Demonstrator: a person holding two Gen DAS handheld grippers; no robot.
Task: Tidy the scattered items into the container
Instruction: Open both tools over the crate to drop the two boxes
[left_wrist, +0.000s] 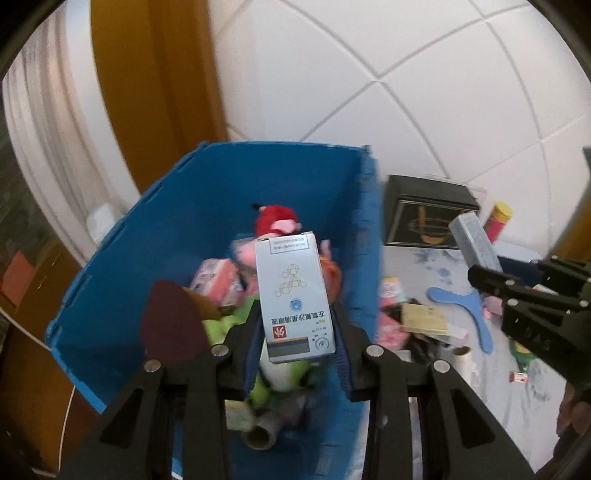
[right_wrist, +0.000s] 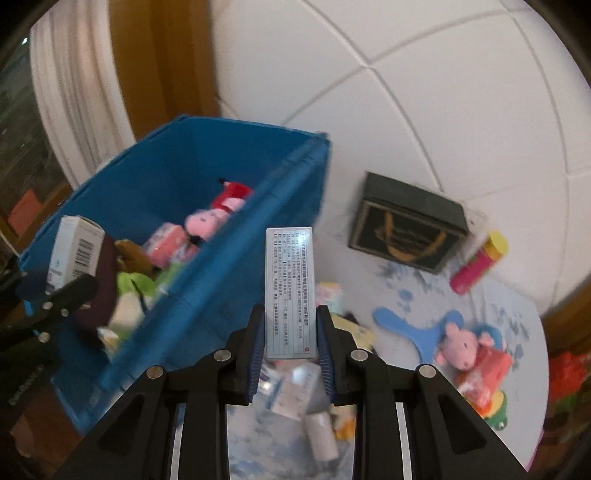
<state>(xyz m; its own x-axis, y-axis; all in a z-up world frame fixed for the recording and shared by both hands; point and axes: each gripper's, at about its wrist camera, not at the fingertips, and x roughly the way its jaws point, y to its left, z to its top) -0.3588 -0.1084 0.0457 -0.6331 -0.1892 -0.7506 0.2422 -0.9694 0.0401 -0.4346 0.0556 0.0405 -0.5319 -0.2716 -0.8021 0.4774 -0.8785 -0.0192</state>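
Left-wrist view: my left gripper (left_wrist: 297, 332) clamps a light, crushable medicine carton (left_wrist: 293, 295) by its side panels above the blue crate (left_wrist: 110, 295); my right gripper (right_wrist: 290, 341) pinches a slimmer carton (right_wrist: 290, 291) outside its rim.

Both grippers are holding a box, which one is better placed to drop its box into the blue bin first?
Left. The left gripper holds its white box directly over the open blue bin, while the right gripper holds its grey box outside the bin's wall.
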